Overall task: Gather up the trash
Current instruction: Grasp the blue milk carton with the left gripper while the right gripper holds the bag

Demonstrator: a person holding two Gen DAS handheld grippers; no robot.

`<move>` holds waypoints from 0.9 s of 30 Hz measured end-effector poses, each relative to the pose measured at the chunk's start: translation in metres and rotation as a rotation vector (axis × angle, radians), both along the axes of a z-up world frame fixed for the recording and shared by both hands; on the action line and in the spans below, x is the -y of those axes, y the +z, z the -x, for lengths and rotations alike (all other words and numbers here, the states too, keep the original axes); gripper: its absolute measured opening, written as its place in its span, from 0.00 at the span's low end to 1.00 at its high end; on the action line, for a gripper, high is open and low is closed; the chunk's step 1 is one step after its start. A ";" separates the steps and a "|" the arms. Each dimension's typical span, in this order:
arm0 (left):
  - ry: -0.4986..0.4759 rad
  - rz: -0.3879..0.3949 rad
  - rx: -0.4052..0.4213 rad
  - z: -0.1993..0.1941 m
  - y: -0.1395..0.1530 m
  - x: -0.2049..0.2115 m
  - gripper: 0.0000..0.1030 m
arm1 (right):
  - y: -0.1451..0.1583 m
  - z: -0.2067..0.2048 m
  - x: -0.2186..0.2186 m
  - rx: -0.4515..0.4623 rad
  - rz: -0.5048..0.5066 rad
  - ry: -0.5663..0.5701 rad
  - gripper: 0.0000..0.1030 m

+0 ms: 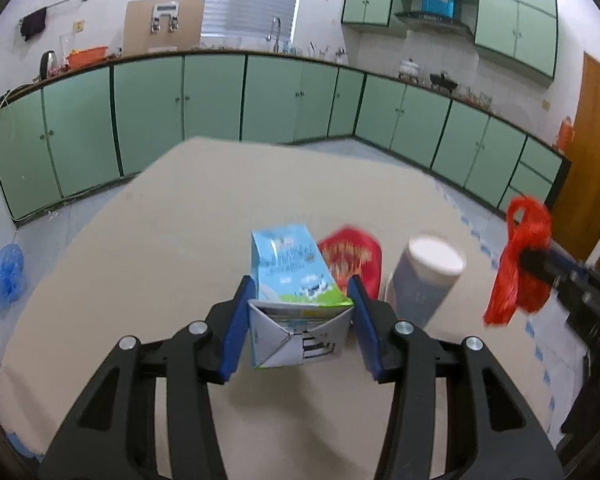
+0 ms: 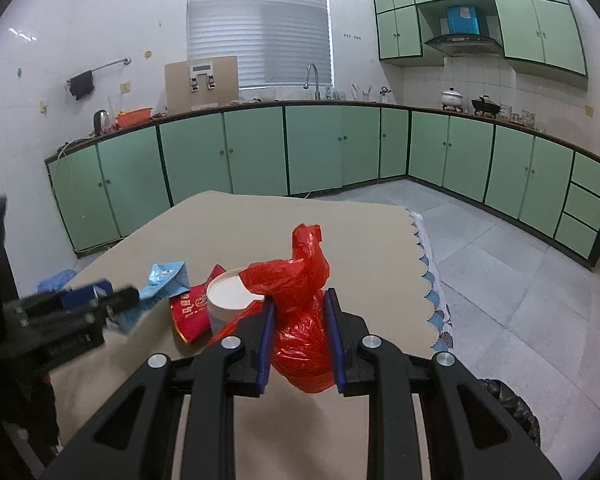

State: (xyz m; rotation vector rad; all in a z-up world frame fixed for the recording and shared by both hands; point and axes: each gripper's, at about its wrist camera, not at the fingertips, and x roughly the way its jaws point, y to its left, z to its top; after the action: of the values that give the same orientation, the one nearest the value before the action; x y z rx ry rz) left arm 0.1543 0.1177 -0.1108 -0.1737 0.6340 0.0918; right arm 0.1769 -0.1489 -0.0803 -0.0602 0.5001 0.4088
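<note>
Beige table [image 1: 180, 240]: left tool [image 1: 302, 292] clamps milk carton [image 1: 292, 280]; right tool [image 2: 300, 308] clamps red bag [image 2: 300, 320].

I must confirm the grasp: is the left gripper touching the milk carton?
Touching. In the left wrist view, both blue pads of the left gripper press on the sides of the milk carton, with no gap showing on either side.

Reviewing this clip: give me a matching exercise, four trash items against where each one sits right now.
Items:
1. milk carton
2. red plastic bag
3. white-lidded cup
4. red packet

Places:
A. lying on the table behind the carton
B. between the right gripper's fingers
C. between the left gripper's fingers
D. standing on the table, right of the carton

Pairs: 1-C, 2-B, 3-D, 4-A
</note>
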 end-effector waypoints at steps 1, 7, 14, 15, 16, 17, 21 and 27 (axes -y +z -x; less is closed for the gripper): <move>-0.004 0.007 -0.023 -0.001 -0.005 0.000 0.44 | -0.001 0.000 -0.001 -0.003 0.001 0.000 0.23; 0.003 0.010 -0.109 -0.013 -0.026 -0.002 0.55 | -0.006 0.000 0.001 -0.026 -0.002 -0.004 0.23; 0.043 0.004 -0.149 -0.035 -0.036 -0.007 0.62 | -0.006 -0.002 0.003 -0.028 0.001 -0.004 0.23; 0.046 0.005 -0.157 -0.036 -0.038 -0.008 0.61 | -0.006 -0.003 0.003 -0.030 0.002 -0.004 0.23; 0.046 0.010 -0.162 -0.036 -0.041 -0.010 0.58 | -0.006 -0.004 0.003 -0.032 0.002 -0.005 0.23; 0.042 0.023 -0.167 -0.036 -0.043 -0.011 0.47 | -0.005 -0.005 0.003 -0.032 0.003 -0.005 0.23; 0.038 0.034 -0.152 -0.034 -0.044 -0.014 0.46 | -0.005 -0.006 0.002 -0.032 0.005 -0.007 0.23; 0.045 0.040 -0.096 -0.011 -0.030 -0.018 0.46 | 0.000 -0.003 0.002 -0.017 0.000 -0.008 0.23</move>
State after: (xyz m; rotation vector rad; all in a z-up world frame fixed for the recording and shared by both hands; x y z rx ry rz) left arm 0.1652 0.1356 -0.1405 -0.2231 0.7279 0.1314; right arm 0.1797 -0.1505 -0.0806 -0.0553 0.5169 0.4021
